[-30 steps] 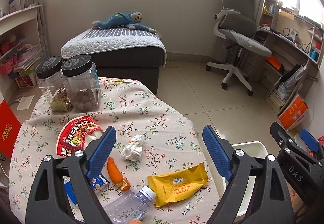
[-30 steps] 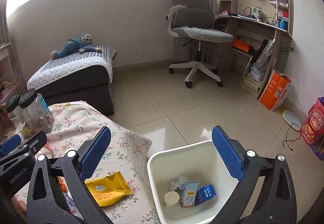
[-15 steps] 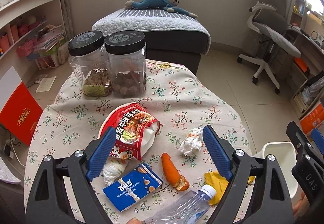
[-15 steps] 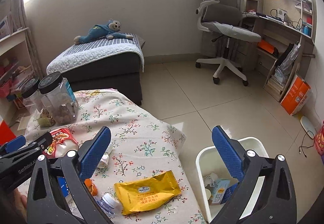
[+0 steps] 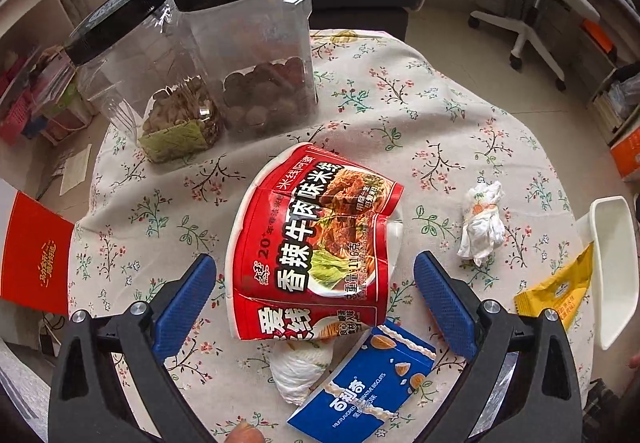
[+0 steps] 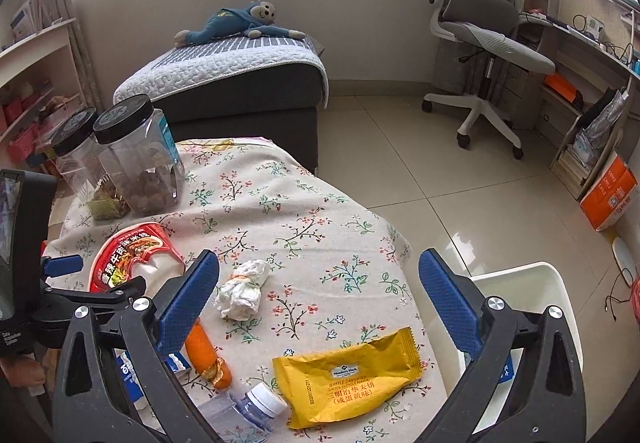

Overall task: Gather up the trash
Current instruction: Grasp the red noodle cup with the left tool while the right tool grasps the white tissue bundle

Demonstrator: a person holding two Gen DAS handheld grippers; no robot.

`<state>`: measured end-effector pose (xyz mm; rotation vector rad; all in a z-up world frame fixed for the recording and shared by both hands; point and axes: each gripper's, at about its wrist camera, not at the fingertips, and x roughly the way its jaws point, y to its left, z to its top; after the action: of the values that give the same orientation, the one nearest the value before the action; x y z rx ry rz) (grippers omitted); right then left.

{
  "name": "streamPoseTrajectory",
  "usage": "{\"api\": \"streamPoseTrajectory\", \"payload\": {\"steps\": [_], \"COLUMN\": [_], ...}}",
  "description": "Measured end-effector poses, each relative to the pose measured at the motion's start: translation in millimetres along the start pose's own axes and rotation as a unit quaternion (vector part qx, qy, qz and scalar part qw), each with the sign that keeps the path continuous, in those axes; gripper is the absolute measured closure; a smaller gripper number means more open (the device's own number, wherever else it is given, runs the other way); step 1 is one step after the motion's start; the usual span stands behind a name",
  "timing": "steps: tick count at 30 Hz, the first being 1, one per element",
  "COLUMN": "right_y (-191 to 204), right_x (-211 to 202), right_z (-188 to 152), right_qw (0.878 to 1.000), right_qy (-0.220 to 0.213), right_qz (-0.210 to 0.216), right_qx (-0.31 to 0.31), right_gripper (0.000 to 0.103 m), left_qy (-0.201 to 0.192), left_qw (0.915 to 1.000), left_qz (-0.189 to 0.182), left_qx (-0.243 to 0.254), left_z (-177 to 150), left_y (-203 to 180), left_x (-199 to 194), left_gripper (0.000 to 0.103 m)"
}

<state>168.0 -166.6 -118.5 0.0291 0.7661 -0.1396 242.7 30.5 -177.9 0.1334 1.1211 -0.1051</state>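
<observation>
One noodle cup (image 5: 312,243) sideways, rim away.

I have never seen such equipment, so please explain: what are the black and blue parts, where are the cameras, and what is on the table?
A person holds two hand-held tools. Each has a camera looking along its two blue-padded fingers. In the left view, the open left gripper is around the crushed red noodle cup, not gripping it. In the right view, the open right gripper holds nothing. On the flowered tablecloth lie a yellow snack wrapper, a crumpled white tissue and a blue biscuit box. The white plastic bin stands beside the table.
</observation>
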Motion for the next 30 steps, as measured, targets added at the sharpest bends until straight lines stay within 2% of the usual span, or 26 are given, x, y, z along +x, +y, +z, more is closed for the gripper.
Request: {"api": "streamPoseTrajectory", "payload": {"steps": [3,5,7,10,16,20,24,30], "right_y": [11.6,21.3,31.7,43.8,76.2,105.5,130.6,169.2], "right_x": [8.7,13.2,16.2,20.0,32.2,37.2,43.1,61.1], "right_z": [-3.3,-6.6,-9.6,-14.7,-31.5,-44.8,-51.3,-54.5], "right_qw": [1.000,0.998,0.997,0.993,0.978,0.962,0.960,0.959], "right_qy": [0.017,0.029,0.038,0.061,0.129,0.182,0.199,0.207], "right_qz": [0.008,0.021,0.031,0.062,0.117,0.167,0.168,0.172], "right_qx": [-0.022,-0.043,-0.064,-0.084,-0.114,-0.117,-0.099,-0.086], "right_gripper": [0.007,0.007,0.007,0.007,0.007,0.007,0.007,0.007], "left_qy": [0.020,0.029,0.027,0.016,-0.032,-0.070,-0.100,-0.122], "left_qw": [0.9991,0.9986,0.9986,0.9977,0.9971,0.9937,0.9887,0.9826], "left_qz": [-0.035,-0.044,-0.044,-0.065,-0.054,-0.049,-0.050,-0.053], "left_qx": [-0.009,-0.004,-0.002,-0.012,-0.042,-0.073,-0.100,-0.129], "left_z": [-0.8,-2.3,-3.9,-5.3,-6.3,-6.8,-10.7,-17.9], "left_y": [8.4,10.1,12.1,20.0,46.6,69.3,89.0,111.0], "left_x": [14.2,21.8,24.1,18.1,-17.4,-47.3,-74.9,-99.0], "left_gripper": [0.007,0.007,0.007,0.010,0.011,0.011,0.011,0.011]}}
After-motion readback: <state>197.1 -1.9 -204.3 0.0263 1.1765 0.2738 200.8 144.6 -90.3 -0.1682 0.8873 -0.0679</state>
